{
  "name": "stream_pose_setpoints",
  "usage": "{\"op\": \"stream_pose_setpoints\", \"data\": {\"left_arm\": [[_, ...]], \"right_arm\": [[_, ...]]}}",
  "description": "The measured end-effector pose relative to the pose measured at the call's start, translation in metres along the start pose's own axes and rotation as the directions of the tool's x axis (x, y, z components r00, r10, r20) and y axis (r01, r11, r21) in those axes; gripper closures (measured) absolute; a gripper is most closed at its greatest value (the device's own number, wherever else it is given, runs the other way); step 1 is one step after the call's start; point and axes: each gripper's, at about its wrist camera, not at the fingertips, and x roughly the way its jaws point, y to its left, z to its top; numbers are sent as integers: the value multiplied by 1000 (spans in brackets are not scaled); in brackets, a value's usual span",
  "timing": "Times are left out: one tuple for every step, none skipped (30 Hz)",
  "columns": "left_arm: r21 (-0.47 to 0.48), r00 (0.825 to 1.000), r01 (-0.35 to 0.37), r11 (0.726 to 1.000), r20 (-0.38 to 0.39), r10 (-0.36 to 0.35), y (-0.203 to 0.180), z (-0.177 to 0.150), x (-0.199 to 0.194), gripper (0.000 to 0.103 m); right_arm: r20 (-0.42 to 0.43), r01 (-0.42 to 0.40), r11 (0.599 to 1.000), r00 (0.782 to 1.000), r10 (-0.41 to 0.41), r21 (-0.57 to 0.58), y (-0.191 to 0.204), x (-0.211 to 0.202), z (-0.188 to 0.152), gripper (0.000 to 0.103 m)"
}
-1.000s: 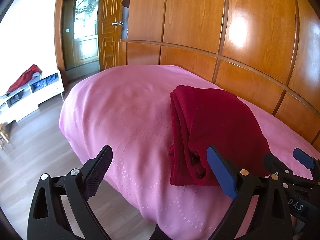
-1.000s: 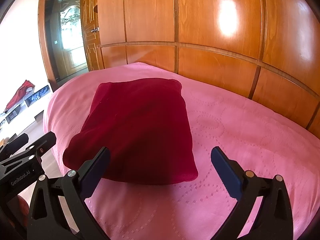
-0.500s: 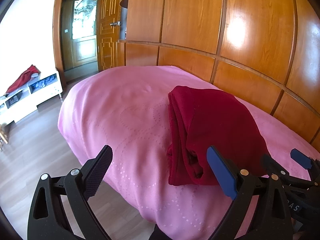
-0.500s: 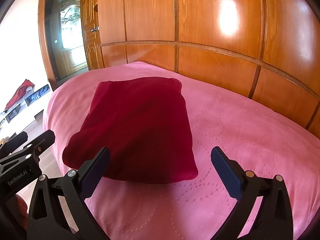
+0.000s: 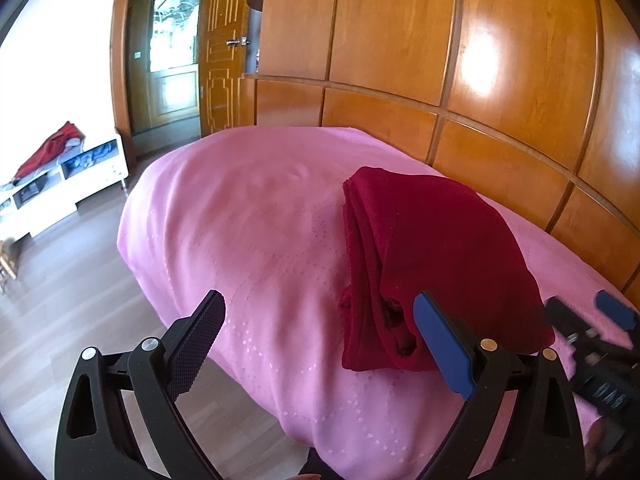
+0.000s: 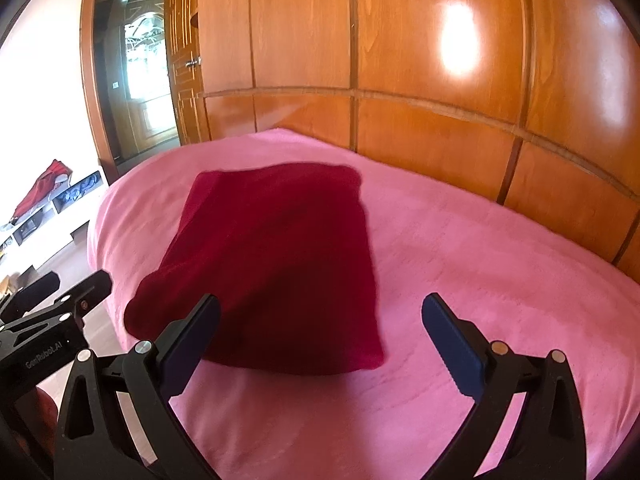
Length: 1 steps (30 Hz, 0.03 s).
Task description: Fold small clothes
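A: Where does the folded red garment [image 5: 436, 248] lie?

B: On the pink bed cover [image 5: 248, 216], right of centre in the left wrist view; mid-frame in the right wrist view.

A: And each tool?

B: The left tool [image 5: 316, 336] stands wide apart, empty, its blue pad in front of the garment's near edge. The right tool [image 6: 320, 336] is spread too, holding nothing.

A: Any difference between views?

B: The left view shows stacked fold edges; the right view shows a smooth top. A white shelf unit [image 5: 86, 176] sits at left, red cloth [image 5: 50, 152] on it.
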Motion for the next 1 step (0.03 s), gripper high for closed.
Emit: {"op": "stream_pose_setpoints", "data": {"left_arm": [[-1,1000,0,1000,-1,0,1,1,0,9]], "right_arm": [[1,9,1000,1000,-9,12,-9,-1,2,3]]}}
